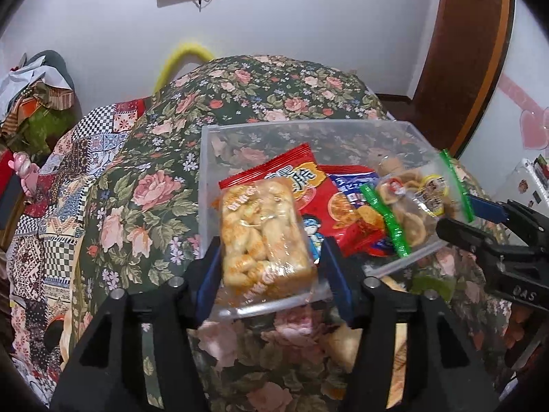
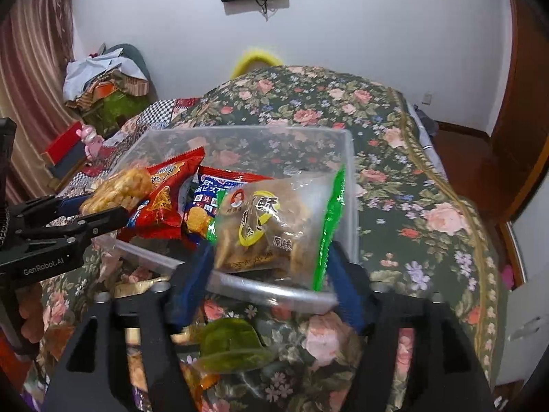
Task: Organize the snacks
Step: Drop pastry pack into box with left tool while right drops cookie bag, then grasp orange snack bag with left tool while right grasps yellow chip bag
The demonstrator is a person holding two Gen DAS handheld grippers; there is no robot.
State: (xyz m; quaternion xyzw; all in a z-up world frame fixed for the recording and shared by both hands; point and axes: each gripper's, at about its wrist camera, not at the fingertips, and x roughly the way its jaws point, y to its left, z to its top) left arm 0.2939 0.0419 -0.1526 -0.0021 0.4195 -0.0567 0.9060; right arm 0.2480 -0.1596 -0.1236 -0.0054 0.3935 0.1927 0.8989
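In the left wrist view, the left tool (image 1: 269, 257) is positioned over the near rim of a clear plastic bin (image 1: 206, 158) that rests on a bed covered with a floral bedspread (image 1: 144, 178). A clear pack of golden puffed snacks (image 1: 264, 233) lies between the two blue pads; a gap shows on both sides, so the pads do not press on it and the jaws stand partly apart. The pack overhangs the near rim of the bin. Behind it inside the bin lie a red snack bag (image 1: 298, 171) and a second red bag with blue lettering (image 1: 357, 213). At the right edge, the right tool (image 1: 480, 216) reaches toward a green-edged pack of biscuits (image 1: 411, 199) at the right side of the bin. In the right wrist view, the right tool (image 2: 269, 267) is positioned at the near wall of the bin (image 2: 350, 206), and the green-edged pack (image 2: 271, 223) sits between its blue pads, leaning on the near wall. Motion blur prevents a firm reading of contact, but the jaws stand partly apart and the pack appears loose between them. At the left edge, the left tool (image 2: 99, 209) flanks the puffed-snack pack (image 2: 120, 189). Loose wrapped snacks, including a green-wrapped piece (image 2: 233, 346), lie on the bedspread (image 2: 429, 206) in front of the bin.
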